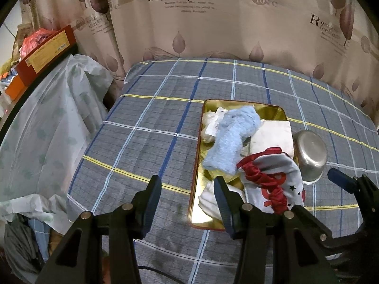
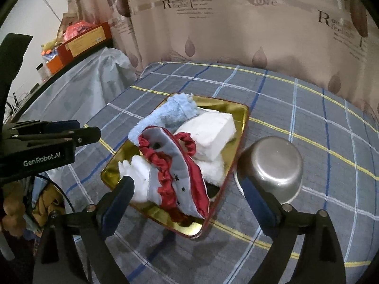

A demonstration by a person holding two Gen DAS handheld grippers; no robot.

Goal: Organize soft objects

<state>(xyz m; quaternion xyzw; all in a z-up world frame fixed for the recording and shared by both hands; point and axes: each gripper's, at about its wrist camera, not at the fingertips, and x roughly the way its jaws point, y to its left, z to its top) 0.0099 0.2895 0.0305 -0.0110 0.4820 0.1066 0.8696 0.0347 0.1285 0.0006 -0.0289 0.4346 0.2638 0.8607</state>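
Two grippers over the plaid bedspread (image 1: 146, 142) and both are spread wide, nothing between their fingers. Left gripper (image 1: 187, 203) hangs just short of the gold tray (image 1: 196, 165), its right-hand finger overlapping the tray's near corner in the left wrist view, its left-hand finger over bare plaid. Straight ahead of it and a touch to its right, the soft things are piled in that tray: a fluffy light blue cloth (image 1: 233, 139) lying lengthwise across the middle, a white folded block (image 1: 272, 136) beyond it on the far right side, a grey garment with red ruffled trim and small stars (image 1: 272, 179) draped over the near right part, and a white soft piece (image 1: 208, 201) at the near end right by the finger. Over to the right gripper (image 2: 189, 203), open too: its left finger sits in front of the tray's near edge (image 2: 151, 215) by the white soft piece (image 2: 139, 177), its right finger in front of an upturned steel bowl (image 2: 272, 163) that rests just beside the tray on the gripper's right. The grey and red garment (image 2: 180, 165) lies dead ahead between those fingers, blue cloth (image 2: 165, 116) and white block (image 2: 210, 135) farther back. Beyond the bed, a leaf-print curtain (image 2: 225, 30)
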